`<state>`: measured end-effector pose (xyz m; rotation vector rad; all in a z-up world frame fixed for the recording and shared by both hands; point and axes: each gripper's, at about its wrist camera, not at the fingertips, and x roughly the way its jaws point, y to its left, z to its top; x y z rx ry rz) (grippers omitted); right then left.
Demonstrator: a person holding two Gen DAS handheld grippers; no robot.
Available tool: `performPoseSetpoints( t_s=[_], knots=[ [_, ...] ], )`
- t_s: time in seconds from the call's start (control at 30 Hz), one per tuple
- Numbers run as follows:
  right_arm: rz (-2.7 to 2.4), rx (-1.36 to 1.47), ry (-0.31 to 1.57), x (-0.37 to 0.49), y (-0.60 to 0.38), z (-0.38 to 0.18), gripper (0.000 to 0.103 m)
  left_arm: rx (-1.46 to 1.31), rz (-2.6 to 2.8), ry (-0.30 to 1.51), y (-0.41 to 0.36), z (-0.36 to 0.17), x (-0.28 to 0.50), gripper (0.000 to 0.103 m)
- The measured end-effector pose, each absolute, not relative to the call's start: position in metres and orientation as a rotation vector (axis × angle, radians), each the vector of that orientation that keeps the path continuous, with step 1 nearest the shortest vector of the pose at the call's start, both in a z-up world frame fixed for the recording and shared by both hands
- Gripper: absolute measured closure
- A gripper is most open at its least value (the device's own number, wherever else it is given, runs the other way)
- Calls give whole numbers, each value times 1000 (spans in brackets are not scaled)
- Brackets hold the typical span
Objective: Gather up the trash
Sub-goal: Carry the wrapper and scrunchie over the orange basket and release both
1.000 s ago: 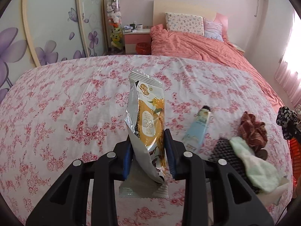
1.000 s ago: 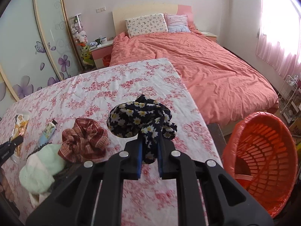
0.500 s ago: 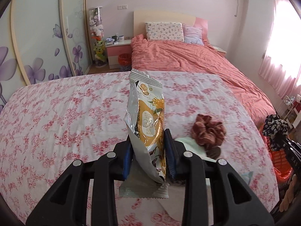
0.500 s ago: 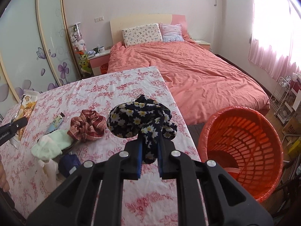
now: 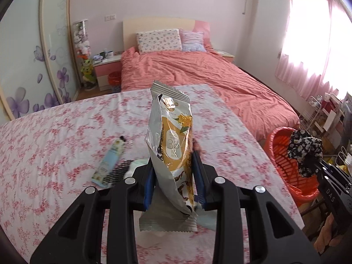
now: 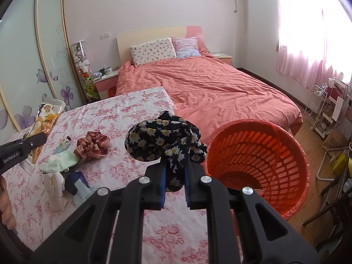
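Wrapper and scrunchie held above the table

Snack wrapper [image 5: 171, 151], silver and orange, was held upright between the closed jaws of the left gripper [image 5: 172, 183], lifted above the table [image 5: 55, 132] with the red-flowered cloth. Its crimped lower edge hung below the blue pads. In the right wrist view the same wrapper was seen at the far left, over the table edge.

A black scrunchie [image 6: 167, 140] with white daisies was clamped by the nearly shut jaws of the right gripper [image 6: 175, 187]. It was held above the right edge of the table, just beside the orange basket [image 6: 259, 165], which stood on the floor between the table and the pink bed [image 6: 220, 92].

On the table were left a red checked scrunchie [image 6: 92, 145], a pale green cloth [image 6: 58, 162], a small light-blue tube [image 5: 110, 160] and a black comb [image 5: 117, 171]. The tube and the comb lay touching each other.
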<state>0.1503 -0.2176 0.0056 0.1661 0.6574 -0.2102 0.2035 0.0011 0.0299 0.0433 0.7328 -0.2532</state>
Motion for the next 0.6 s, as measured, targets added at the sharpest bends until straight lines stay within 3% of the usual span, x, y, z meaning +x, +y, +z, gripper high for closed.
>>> performPoseSetpoints(
  t_s=[0.6],
  knots=[
    [-326,245,618,110,-287,3,87,67,-458,721,-96,31,183,71]
  ],
)
